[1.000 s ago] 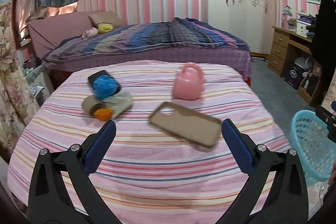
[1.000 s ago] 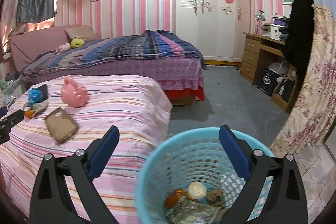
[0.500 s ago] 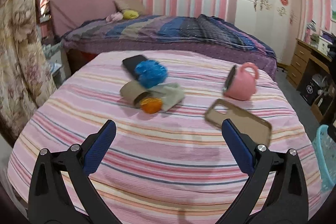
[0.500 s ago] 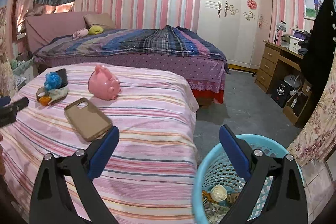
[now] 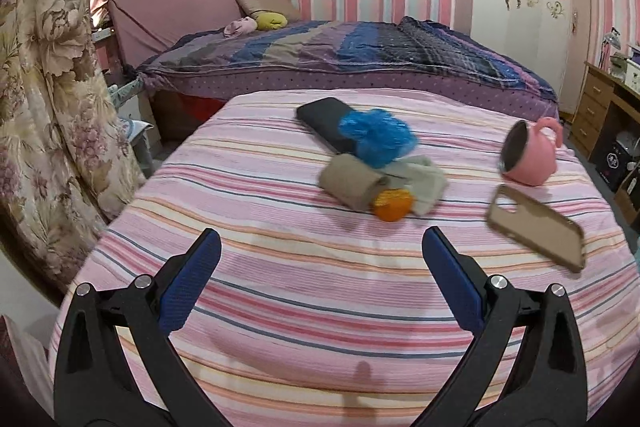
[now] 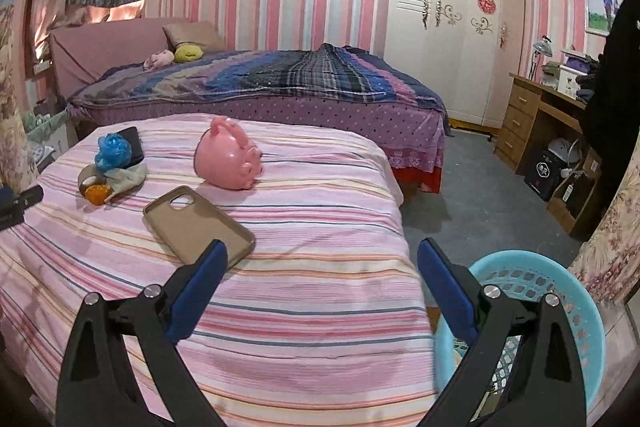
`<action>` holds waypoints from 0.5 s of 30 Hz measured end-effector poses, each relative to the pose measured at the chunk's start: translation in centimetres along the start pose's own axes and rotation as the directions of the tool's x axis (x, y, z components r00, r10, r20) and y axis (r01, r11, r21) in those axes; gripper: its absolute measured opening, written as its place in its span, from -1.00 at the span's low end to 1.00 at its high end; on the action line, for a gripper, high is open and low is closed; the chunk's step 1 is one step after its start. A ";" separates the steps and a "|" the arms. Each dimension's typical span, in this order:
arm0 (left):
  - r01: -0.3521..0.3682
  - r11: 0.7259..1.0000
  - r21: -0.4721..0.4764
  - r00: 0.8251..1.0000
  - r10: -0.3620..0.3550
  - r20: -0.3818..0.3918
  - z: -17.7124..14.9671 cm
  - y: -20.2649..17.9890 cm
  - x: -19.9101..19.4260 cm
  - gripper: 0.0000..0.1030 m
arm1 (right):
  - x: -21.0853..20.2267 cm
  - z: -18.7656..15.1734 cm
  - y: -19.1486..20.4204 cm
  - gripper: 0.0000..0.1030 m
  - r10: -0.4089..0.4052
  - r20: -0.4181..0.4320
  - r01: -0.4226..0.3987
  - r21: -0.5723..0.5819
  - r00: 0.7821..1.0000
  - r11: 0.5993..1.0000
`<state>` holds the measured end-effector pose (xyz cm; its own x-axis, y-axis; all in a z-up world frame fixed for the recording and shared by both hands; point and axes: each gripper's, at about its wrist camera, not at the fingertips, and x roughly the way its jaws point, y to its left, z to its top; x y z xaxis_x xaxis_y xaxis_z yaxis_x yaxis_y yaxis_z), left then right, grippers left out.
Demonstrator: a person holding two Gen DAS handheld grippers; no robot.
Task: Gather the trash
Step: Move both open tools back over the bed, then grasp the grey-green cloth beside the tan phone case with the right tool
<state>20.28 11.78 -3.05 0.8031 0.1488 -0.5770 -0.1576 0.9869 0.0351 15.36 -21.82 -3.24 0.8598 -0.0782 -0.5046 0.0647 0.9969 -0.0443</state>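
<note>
On the pink striped bed (image 5: 280, 287) lies a small pile: a crumpled blue plastic bag (image 5: 376, 137), a brown cardboard roll (image 5: 352, 185), an orange peel piece (image 5: 393, 205) and a grey-green cloth (image 5: 426, 179). The pile also shows in the right wrist view, with the blue bag (image 6: 113, 151) at the far left. My left gripper (image 5: 320, 255) is open and empty, short of the pile. My right gripper (image 6: 322, 263) is open and empty over the bed's right edge, beside the light blue trash basket (image 6: 560, 291).
A black phone (image 5: 324, 119) lies under the blue bag. A pink piggy bank (image 6: 228, 159) and a tan phone case (image 6: 196, 223) lie on the bed. A second bed (image 6: 280, 79), a white wardrobe (image 6: 448, 27) and a wooden desk (image 6: 536, 119) stand behind.
My left gripper has swung left toward the pile, which now sits more central. My right gripper has swung left from over the basket to the bed's edge.
</note>
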 end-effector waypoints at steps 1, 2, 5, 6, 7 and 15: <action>-0.004 1.000 -0.005 1.000 0.004 0.000 0.2 0.8 0.1 0.89 | 0.0 0.1 0.2 0.82 0.009 -0.004 -0.009 0.003 1.000 1.000; -0.007 1.000 -0.014 1.000 0.007 0.001 0.3 1.5 0.2 0.89 | 0.1 0.3 0.4 0.82 0.024 -0.011 -0.024 0.010 1.000 1.000; -0.020 0.998 -0.051 1.000 0.020 0.007 0.7 3.6 0.5 0.89 | 1.0 0.7 2.1 0.82 0.052 -0.038 -0.052 -0.005 0.998 0.999; -0.026 0.998 -0.064 1.000 0.027 0.008 0.9 4.2 0.7 0.89 | 1.4 1.2 3.3 0.82 0.060 -0.045 -0.061 -0.022 0.997 0.998; -0.035 0.997 -0.073 0.999 0.035 0.007 1.0 4.9 0.9 0.89 | 1.7 1.6 4.7 0.82 0.074 -0.045 -0.076 -0.034 0.996 0.997; -0.090 0.994 -0.069 0.996 0.090 -0.002 1.5 8.0 2.5 0.89 | 4.6 3.0 11.7 0.82 0.129 -0.055 -0.134 -0.113 0.990 0.984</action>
<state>21.82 20.14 -3.00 0.7844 0.2368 -0.5732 -0.2685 0.9628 0.0302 21.55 -10.49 -3.51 0.8318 0.0506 -0.5528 -0.1090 0.9914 -0.0731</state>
